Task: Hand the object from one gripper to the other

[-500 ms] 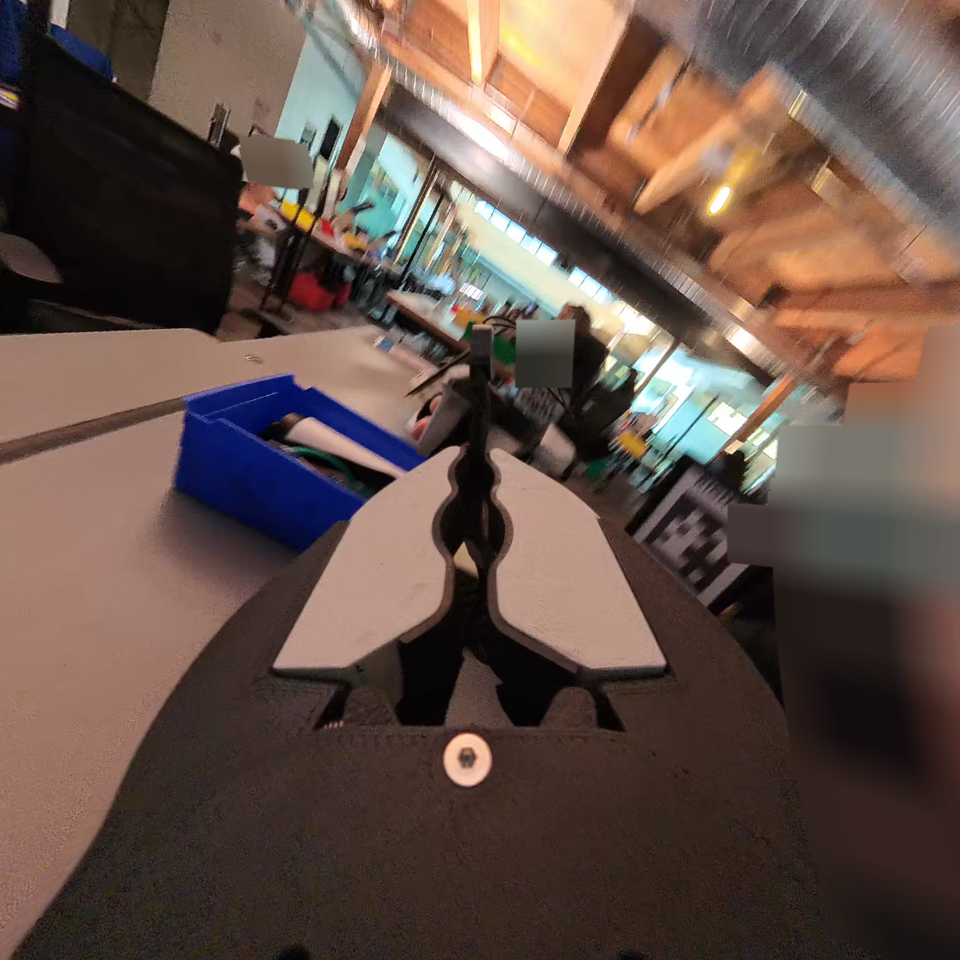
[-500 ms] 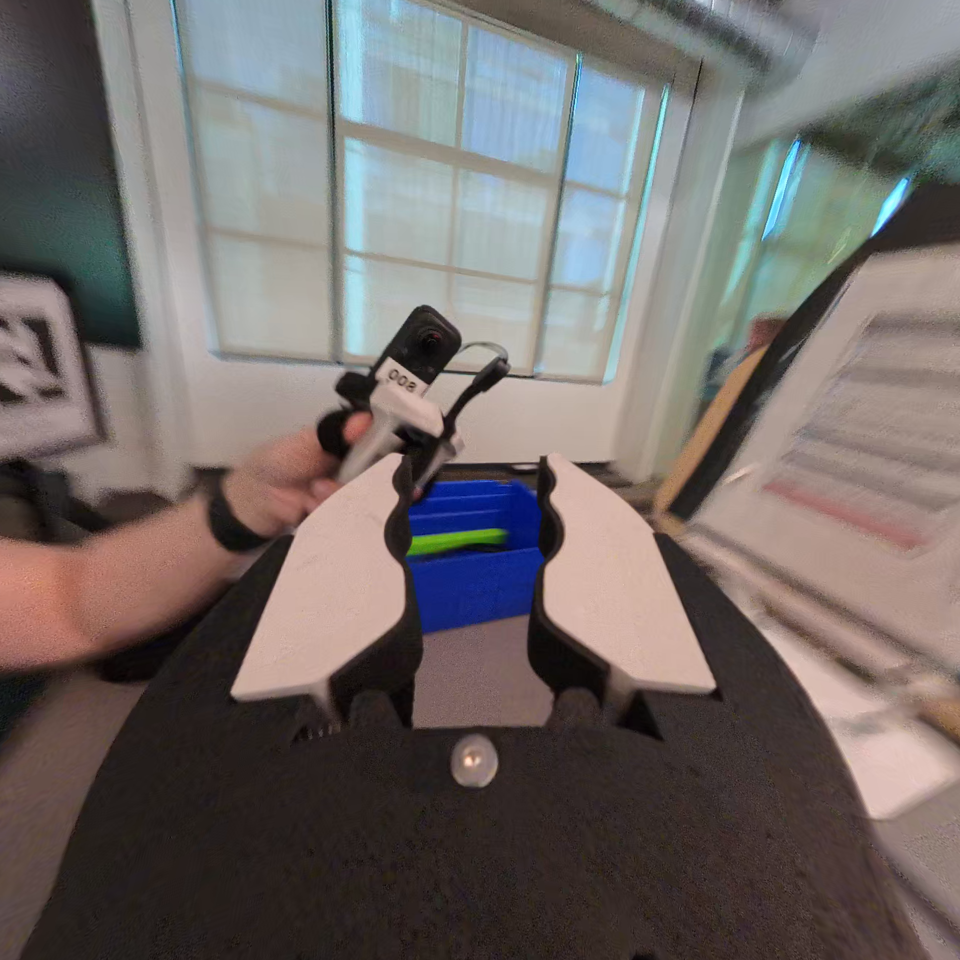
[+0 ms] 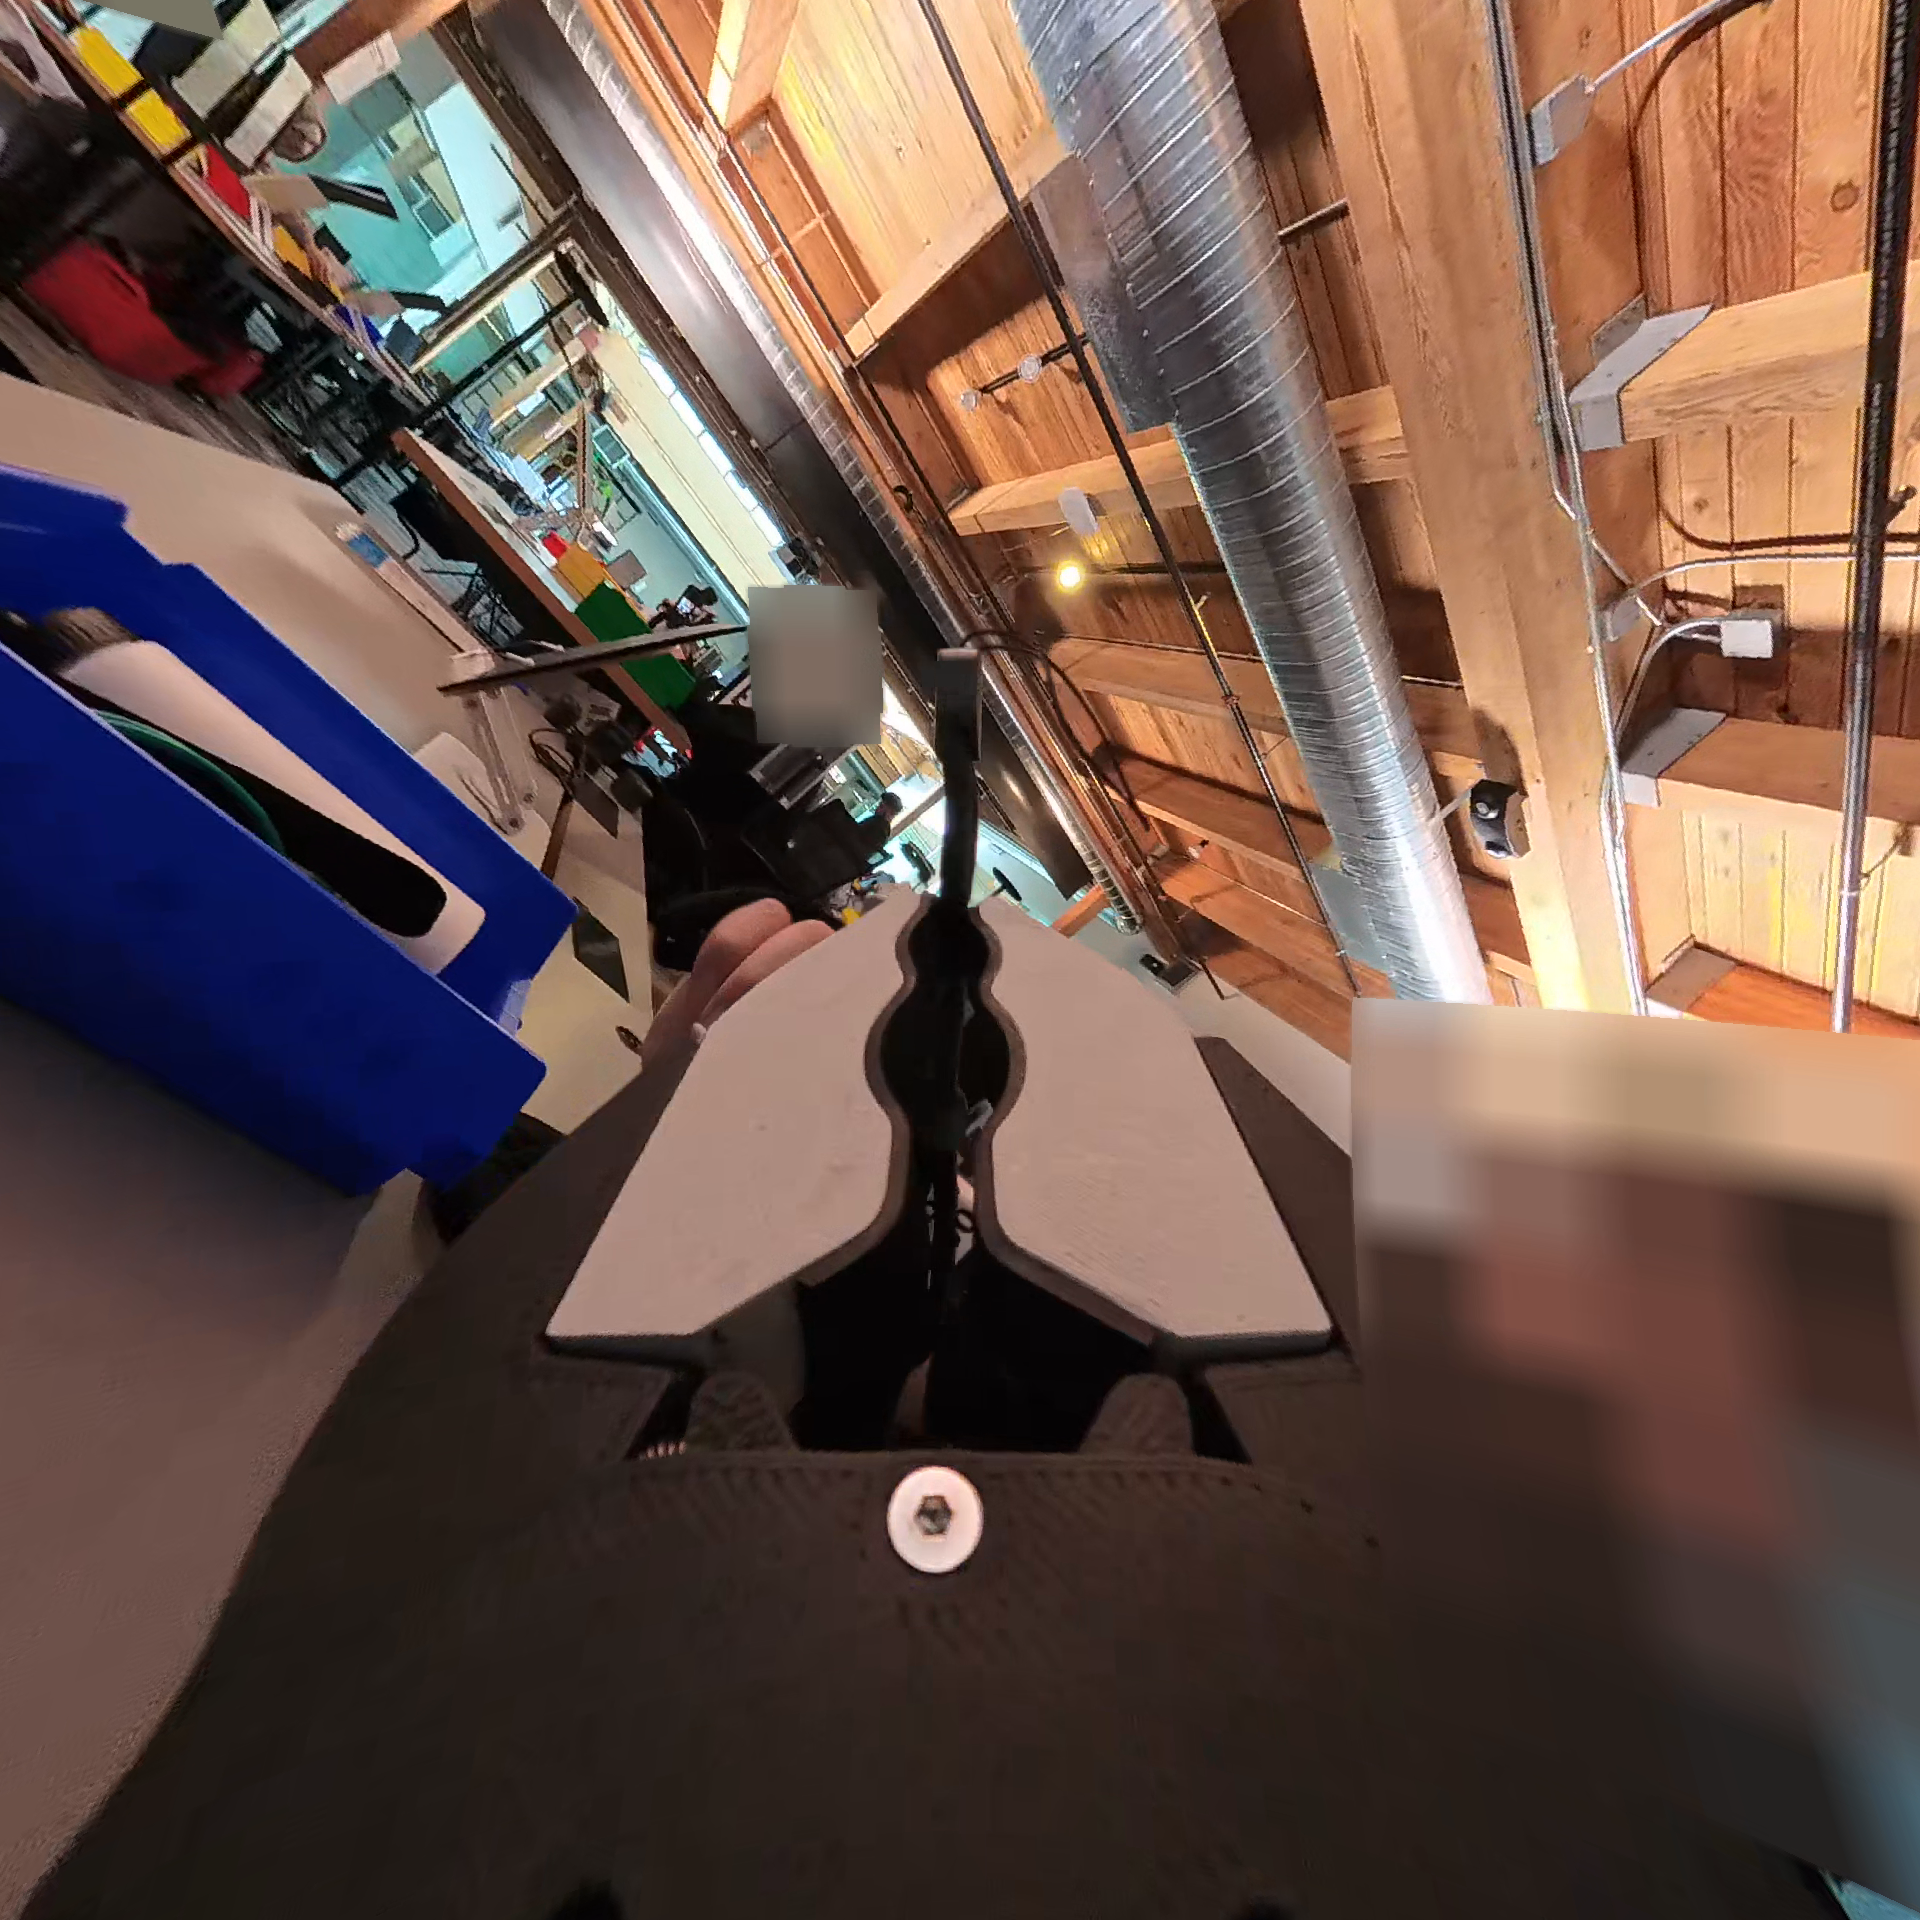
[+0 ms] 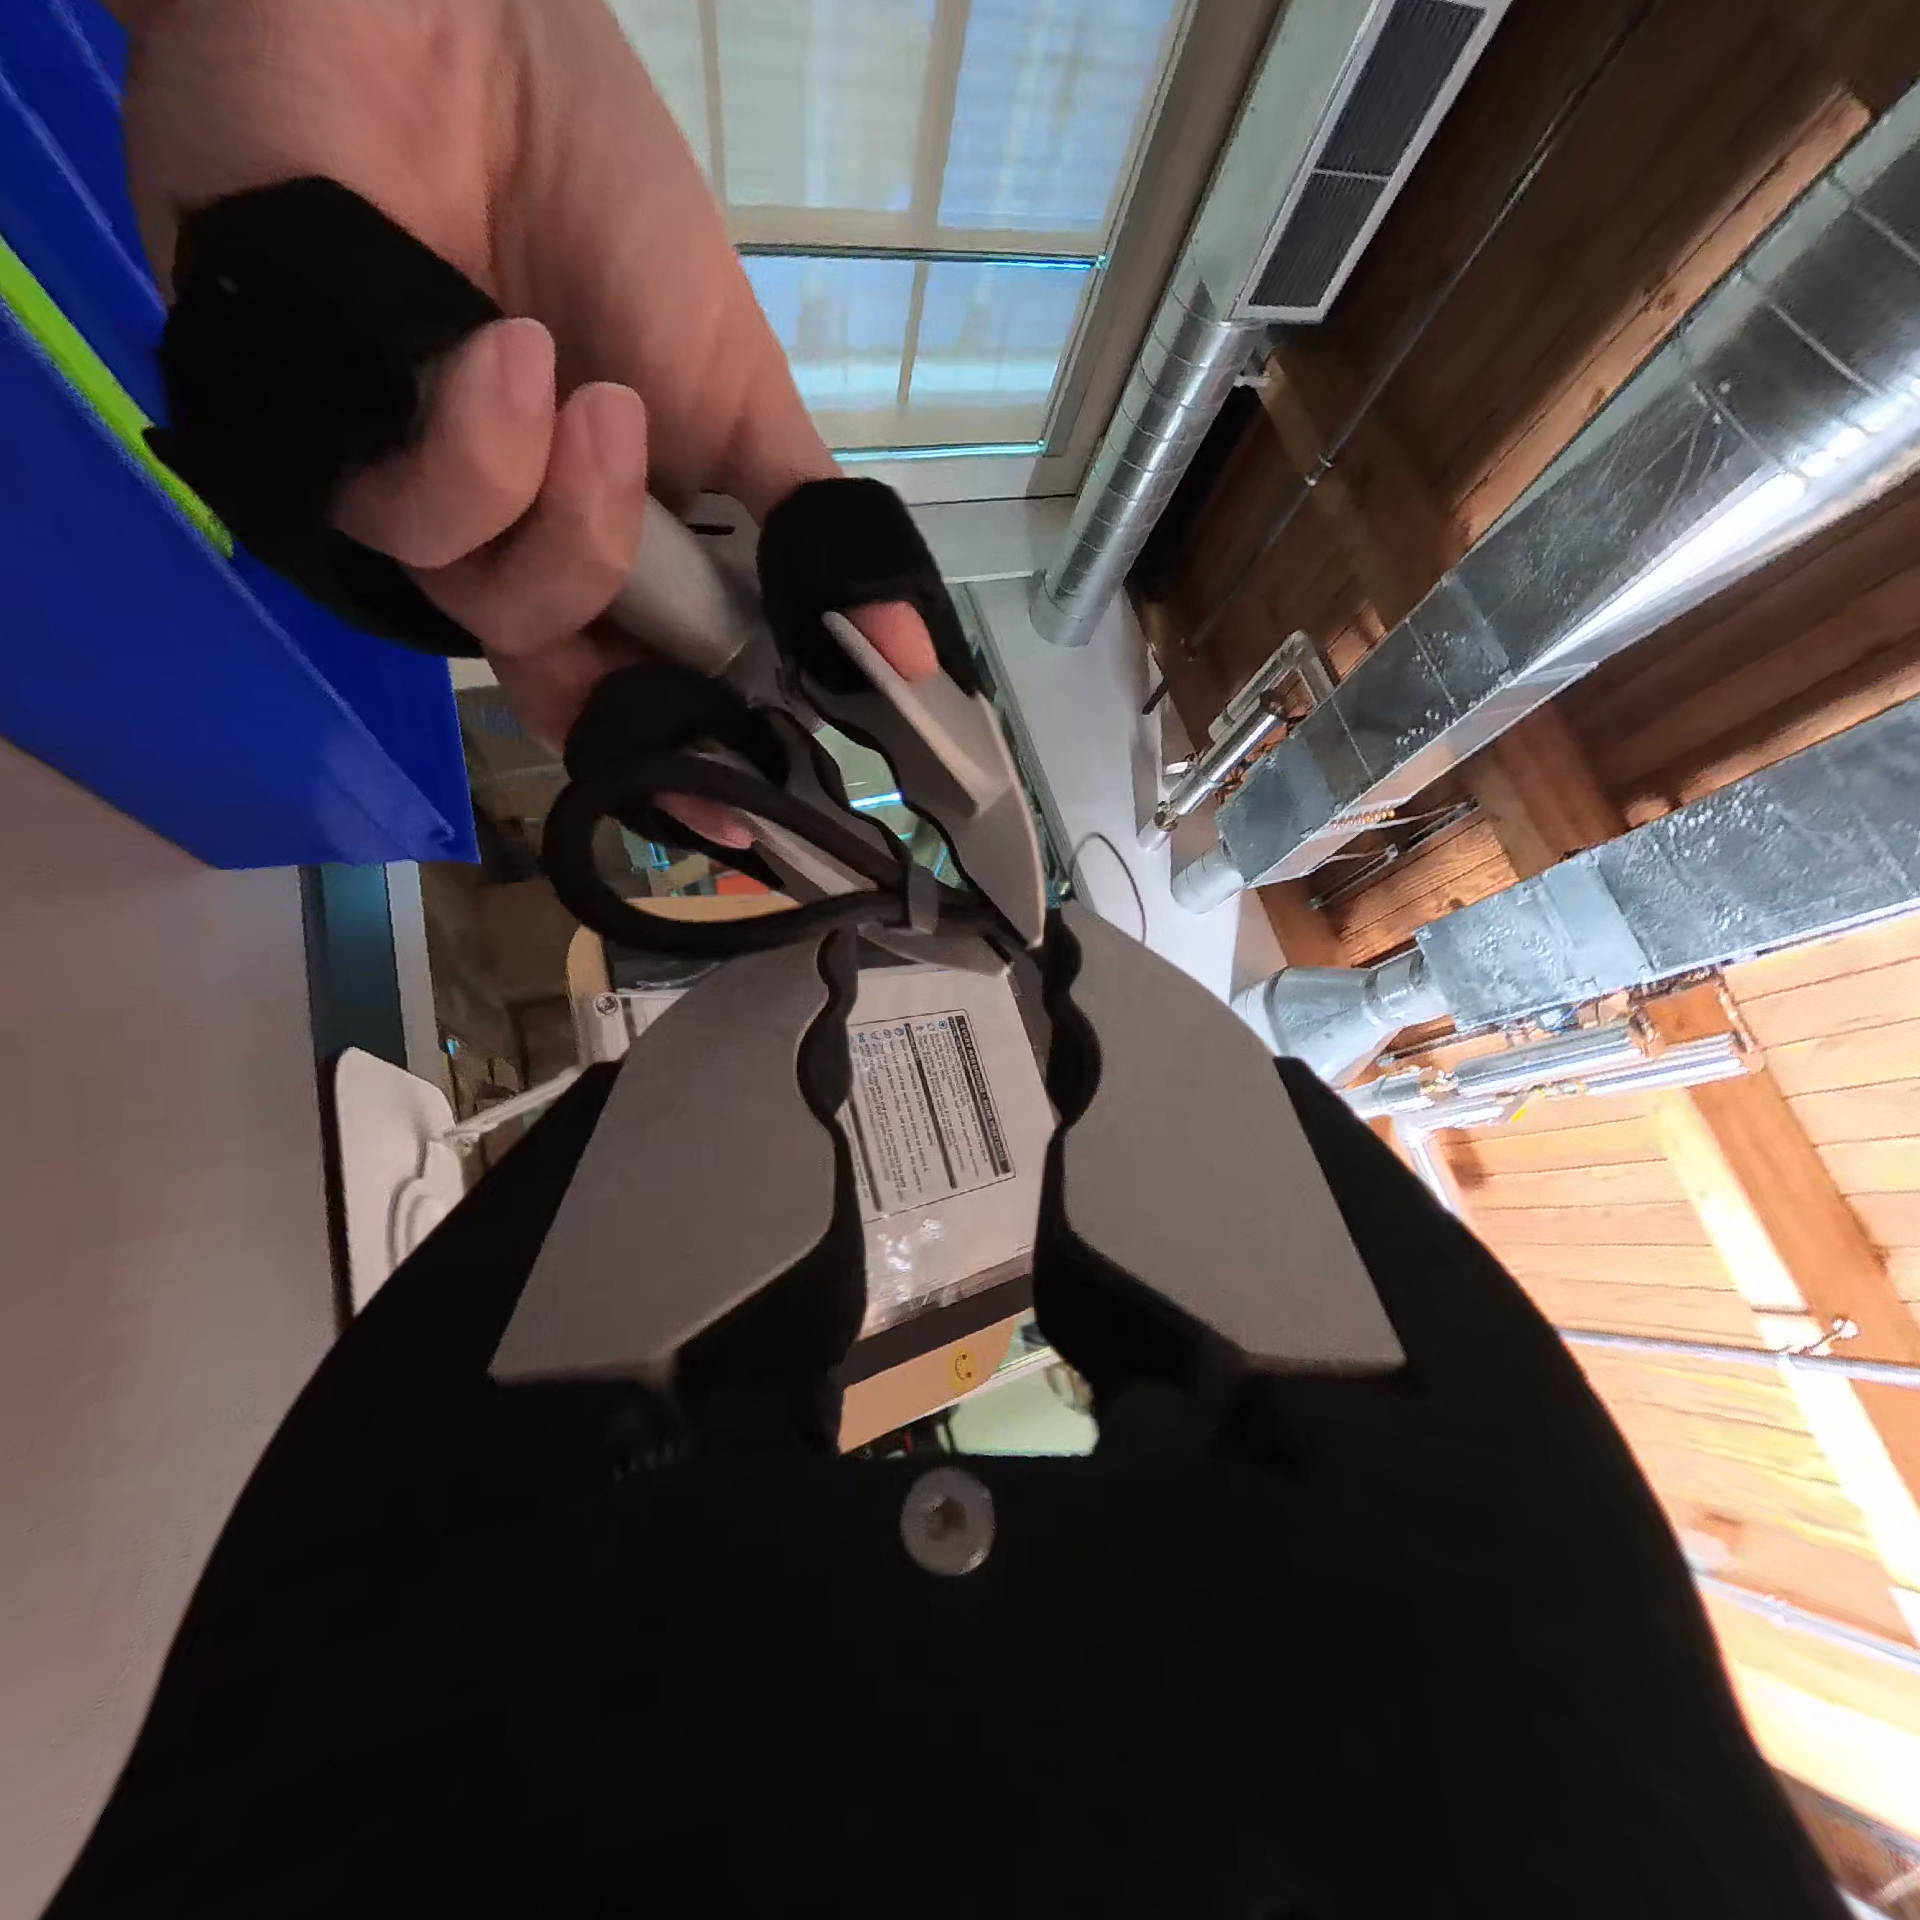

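Here, the thin black cord (image 3: 956, 790) is pinched in my left gripper (image 3: 951, 914). The left fingers (image 3: 758, 1132) are clenched on it, with only a narrow dark slit between them. In the left wrist view the cord stands straight up toward twelve o'clock past the tips and ends in a small pale tip. I cannot tell exactly what kind of cord or strap it is.

In the right wrist view the rest of the cord curls into a loop (image 4: 582, 883) at about eleven o'clock from my right gripper (image 4: 945, 951). Its near end, with a small grey tag, sits just at the mouth of the right fingers (image 4: 717, 1132). Those are spread apart and grip nothing, and a labelled sheet shows through the gap.

My hand (image 4: 540, 312) wraps the left gripper's handle at eleven o'clock.

A blue bin (image 3: 260, 987) stands on the grey counter (image 3: 156, 1351) at nine o'clock in the left wrist view, holding a white and black item. A silver duct (image 3: 1247, 520) crosses the wooden ceiling at one o'clock.
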The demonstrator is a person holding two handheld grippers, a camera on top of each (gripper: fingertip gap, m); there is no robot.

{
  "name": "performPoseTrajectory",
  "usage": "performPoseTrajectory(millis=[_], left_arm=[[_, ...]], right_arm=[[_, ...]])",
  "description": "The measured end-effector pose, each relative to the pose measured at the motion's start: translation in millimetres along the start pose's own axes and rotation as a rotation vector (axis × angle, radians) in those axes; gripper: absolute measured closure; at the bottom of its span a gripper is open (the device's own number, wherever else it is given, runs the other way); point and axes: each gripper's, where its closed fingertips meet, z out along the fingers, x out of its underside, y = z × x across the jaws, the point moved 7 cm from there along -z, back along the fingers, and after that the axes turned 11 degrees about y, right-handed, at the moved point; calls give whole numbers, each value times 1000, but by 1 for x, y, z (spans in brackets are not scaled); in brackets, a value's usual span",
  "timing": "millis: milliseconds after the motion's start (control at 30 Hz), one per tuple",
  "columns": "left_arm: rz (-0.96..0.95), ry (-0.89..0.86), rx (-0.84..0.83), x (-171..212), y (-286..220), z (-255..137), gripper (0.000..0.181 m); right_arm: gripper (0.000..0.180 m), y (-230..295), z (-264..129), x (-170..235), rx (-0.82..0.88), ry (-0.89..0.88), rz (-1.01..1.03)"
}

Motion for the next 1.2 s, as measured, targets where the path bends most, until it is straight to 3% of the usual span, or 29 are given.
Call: performPoseTrajectory(millis=[100, 200, 267, 433, 567, 667, 800, 1100, 1200], left_arm=[[-3, 23, -4, 4, 1, 6, 178], [-9, 48, -10, 6, 4, 9, 176], [-2, 39, -54, 3, 6, 7, 172], [268, -46, -340, -14, 0, -13, 146], [537, -81, -554, -19, -20, -18, 142], [656, -67, -679, -14, -26, -8, 136], [639, 18, -655, 1, -23, 19, 136], [600, 16, -637, 19, -18, 46, 129], [595, 19, -673, 18, -12, 43, 140]], right_arm=[[150, 4, -1, -1, -30, -15, -44], [172, 7, -3, -1, -50, -29, -61], [173, 4, -1, 3, -101, -3, -17], [173, -19, 9, 33, -208, 143, 385], [173, -28, 20, 86, -237, 468, 668], [173, -38, 14, 105, -13, 564, 520], [173, -42, 11, 91, 160, 569, 285], [173, -38, 12, 46, 311, 513, 32], [173, -35, 12, 39, 325, 495, -1]])
